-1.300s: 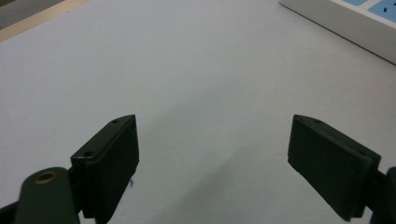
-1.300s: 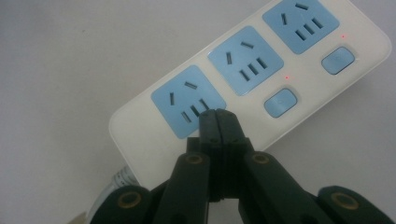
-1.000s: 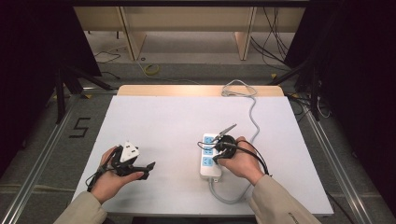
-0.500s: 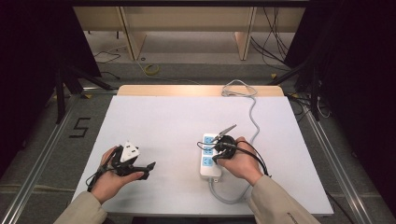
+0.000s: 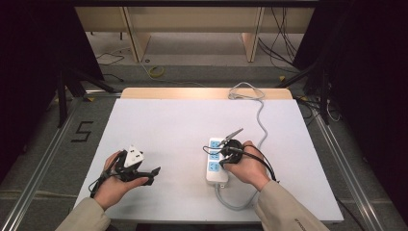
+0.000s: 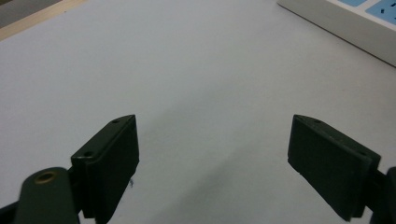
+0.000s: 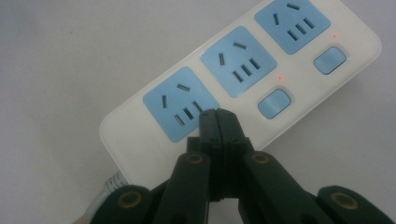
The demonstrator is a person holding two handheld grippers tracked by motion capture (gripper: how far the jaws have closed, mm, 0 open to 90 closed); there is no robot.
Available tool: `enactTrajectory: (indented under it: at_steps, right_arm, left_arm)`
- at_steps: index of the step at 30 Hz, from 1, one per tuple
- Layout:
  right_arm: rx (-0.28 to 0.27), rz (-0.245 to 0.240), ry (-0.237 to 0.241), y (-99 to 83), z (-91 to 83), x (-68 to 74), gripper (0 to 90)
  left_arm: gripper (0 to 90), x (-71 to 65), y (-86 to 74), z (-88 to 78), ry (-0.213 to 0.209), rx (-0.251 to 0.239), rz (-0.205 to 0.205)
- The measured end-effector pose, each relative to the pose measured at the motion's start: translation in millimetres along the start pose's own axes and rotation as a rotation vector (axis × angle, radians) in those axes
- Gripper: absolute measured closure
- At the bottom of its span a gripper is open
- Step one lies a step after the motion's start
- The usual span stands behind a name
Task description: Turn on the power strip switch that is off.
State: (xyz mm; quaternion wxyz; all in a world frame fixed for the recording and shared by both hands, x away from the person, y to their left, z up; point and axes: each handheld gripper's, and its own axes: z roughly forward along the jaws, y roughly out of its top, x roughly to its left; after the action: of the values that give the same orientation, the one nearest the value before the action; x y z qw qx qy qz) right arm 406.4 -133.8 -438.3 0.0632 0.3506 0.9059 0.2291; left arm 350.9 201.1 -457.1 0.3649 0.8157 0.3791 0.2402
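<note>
A white power strip point(image 5: 215, 172) with three blue sockets and small blue switches point(image 7: 274, 101) lies on the white table point(image 5: 168, 125), right of the middle. Red lights glow beside two switches. My right gripper point(image 5: 215, 155) is shut with nothing between its jaws. Its tips point(image 7: 218, 117) sit over the strip's point(image 7: 140, 135) face, between the nearest socket point(image 7: 177, 102) and its switch; whether they touch it I cannot tell. My left gripper point(image 5: 150, 175) rests at the front left, open and empty point(image 6: 215, 154), with bare table between its pads point(image 6: 112, 158). The strip's edge point(image 6: 345, 23) shows far off.
The strip's grey cable point(image 5: 260, 120) loops at the front by the right wrist, runs along the table's right side and coils at the back edge point(image 5: 245, 91). Dark stands and loose cables lie on the floor around the table.
</note>
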Motion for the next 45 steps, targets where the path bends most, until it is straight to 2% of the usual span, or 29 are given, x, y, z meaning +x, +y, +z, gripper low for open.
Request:
enactTrajectory:
  at_steps: [18,25,29,32,45]
  right_arm:
    - [-0.005,-0.019,-0.002,-2.4,1.4,0.6,90.0]
    - [-0.048,0.008,0.028,-7.1,0.0,-4.5,90.0]
    - [-0.043,-0.014,0.001,-9.1,-2.2,-5.2,90.0]
    - [-0.069,-0.021,-0.002,-9.6,-4.9,-5.5,90.0]
    - [-0.123,-0.023,0.009,-14.1,-10.1,-7.2,88.0]
  left_arm:
    - [16.3,-1.1,-0.1,0.2,0.000,-0.001,-0.004]
    - [16.3,-1.1,-0.4,0.4,-0.002,0.003,-0.003]
    - [16.4,-1.8,-0.3,0.4,-0.001,0.002,-0.001]
    - [16.3,-1.2,-0.4,0.1,0.000,0.003,-0.002]
    - [16.4,-0.7,-1.1,0.3,-0.001,0.004,-0.003]
